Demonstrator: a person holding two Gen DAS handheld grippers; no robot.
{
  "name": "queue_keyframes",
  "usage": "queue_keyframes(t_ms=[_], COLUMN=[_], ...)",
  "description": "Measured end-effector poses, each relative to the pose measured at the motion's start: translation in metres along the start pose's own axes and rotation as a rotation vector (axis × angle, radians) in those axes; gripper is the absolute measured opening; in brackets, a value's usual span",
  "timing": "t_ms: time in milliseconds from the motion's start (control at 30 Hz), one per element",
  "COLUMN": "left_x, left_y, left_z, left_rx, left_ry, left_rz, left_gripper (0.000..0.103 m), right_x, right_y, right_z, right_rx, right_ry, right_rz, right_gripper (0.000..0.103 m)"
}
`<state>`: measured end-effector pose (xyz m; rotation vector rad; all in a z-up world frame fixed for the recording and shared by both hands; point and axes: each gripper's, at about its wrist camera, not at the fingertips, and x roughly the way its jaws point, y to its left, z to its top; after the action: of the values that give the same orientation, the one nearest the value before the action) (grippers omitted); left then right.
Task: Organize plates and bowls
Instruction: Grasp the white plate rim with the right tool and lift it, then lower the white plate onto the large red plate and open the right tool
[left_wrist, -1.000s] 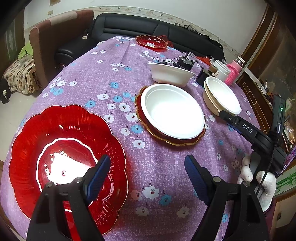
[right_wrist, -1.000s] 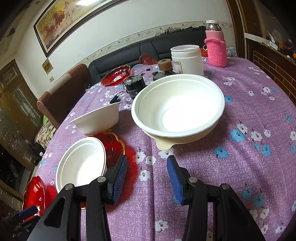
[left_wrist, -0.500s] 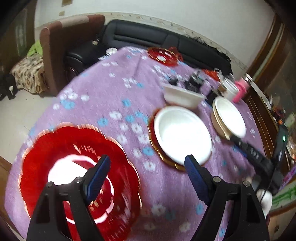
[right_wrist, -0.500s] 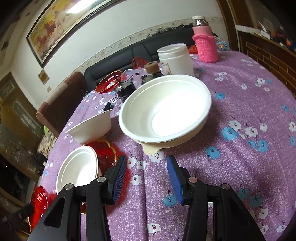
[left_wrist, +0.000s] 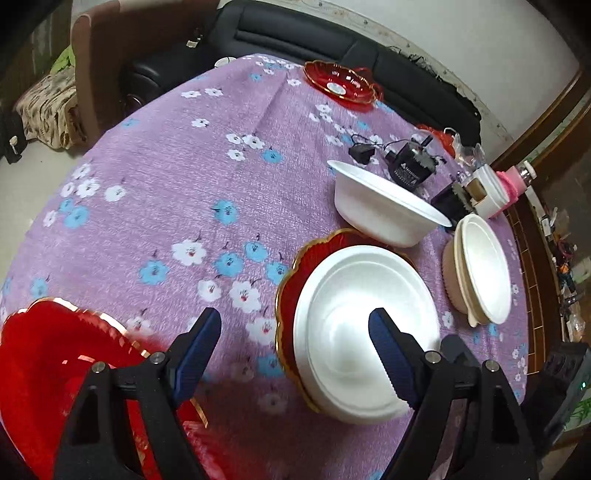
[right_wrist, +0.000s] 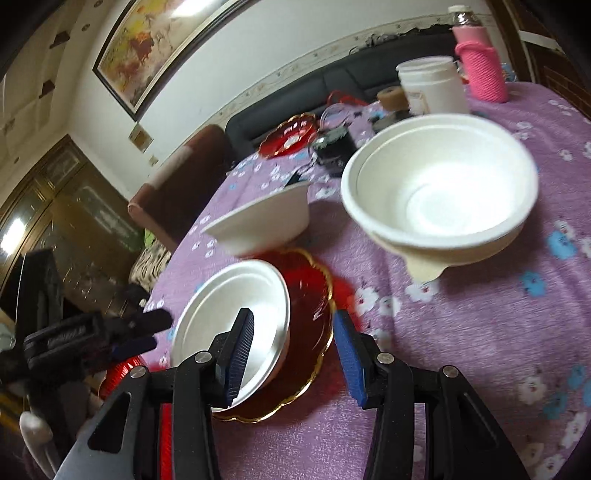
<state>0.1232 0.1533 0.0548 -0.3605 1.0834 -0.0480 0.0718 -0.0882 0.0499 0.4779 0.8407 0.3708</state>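
The left claw (left_wrist: 295, 332) stands wide open with nothing between its blue pads, tilted down over the purple flowered cloth of the counter (left_wrist: 192, 177). Its right finger (left_wrist: 388, 350) hangs in front of a shallow white bowl (left_wrist: 354, 314) that sits inside a gold-rimmed red plate (left_wrist: 288, 291); whether the pad touches the bowl I cannot tell. Beside its left finger, at the lower left, lies a big red plate (left_wrist: 48, 365), partly blurred.

The right claw (right_wrist: 293, 345) is partly open and holds nothing. In its view its left finger (right_wrist: 240, 350) overlaps the same white bowl (right_wrist: 236, 306) and its right finger hangs past the red plate's (right_wrist: 310, 295) gold rim, so the plate's edge shows in the gap between them; whether they touch it I cannot tell. The left claw (right_wrist: 136, 332) shows at that view's left edge, just beside the bowl.

Behind this plate stands a deeper white bowl (left_wrist: 384, 206), upright on the cloth, just beside the plate's far rim. To its right, apart from both, a wide white bowl (right_wrist: 439, 184) rests nested in a beige one (right_wrist: 424, 269) whose tab sticks out beneath it.

At the counter's far side lie a small red dish (left_wrist: 340, 85), a black adapter (left_wrist: 410, 170), a white jar (right_wrist: 432, 85) and a bottle in a pink knitted sleeve (right_wrist: 480, 70). A black sofa (left_wrist: 303, 37) runs behind the counter.
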Motion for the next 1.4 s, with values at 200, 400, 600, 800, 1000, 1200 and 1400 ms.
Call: queue_keyframes(t_ms=[200, 400, 600, 800, 1000, 1200, 1400], left_x=[0.023, 0.027, 0.024, 0.013, -0.012, -0.043, -0.059], left_y=[-0.007, -0.018, -0.028, -0.041, -0.059, -0.062, -0.056], left_z=[0.0, -0.006, -0.016, -0.034, -0.054, -0.066, -0.082], left_rx=[0.034, 0.066, 0.086, 0.134, 0.228, 0.254, 0.247], left_ry=[0.051, 0.055, 0.067, 0.066, -0.011, -0.055, -0.057], left_rz=[0.011, 0.013, 0.006, 0.014, 0.044, 0.003, -0.018], left_gripper=[0.067, 0.066, 0.066, 0.058, 0.041, 0.029, 0.028], right_x=[0.018, 0.028, 0.027, 0.012, -0.009, -0.029, -0.044], right_y=[-0.004, 0.0, 0.003, 0.005, 0.022, 0.016, 0.023], right_z=[-0.004, -0.007, -0.006, -0.004, -0.01, -0.013, -0.025], right_rx=[0.033, 0.016, 0.037, 0.051, -0.038, 0.014, -0.002], right_ry=[0.047, 0.069, 0.089, 0.091, 0.052, 0.04, 0.025], right_rz=[0.08, 0.095, 0.132, 0.184, 0.091, 0.114, 0.106], right_gripper=[0.038, 0.02, 0.014, 0.011, 0.01, 0.011, 0.011])
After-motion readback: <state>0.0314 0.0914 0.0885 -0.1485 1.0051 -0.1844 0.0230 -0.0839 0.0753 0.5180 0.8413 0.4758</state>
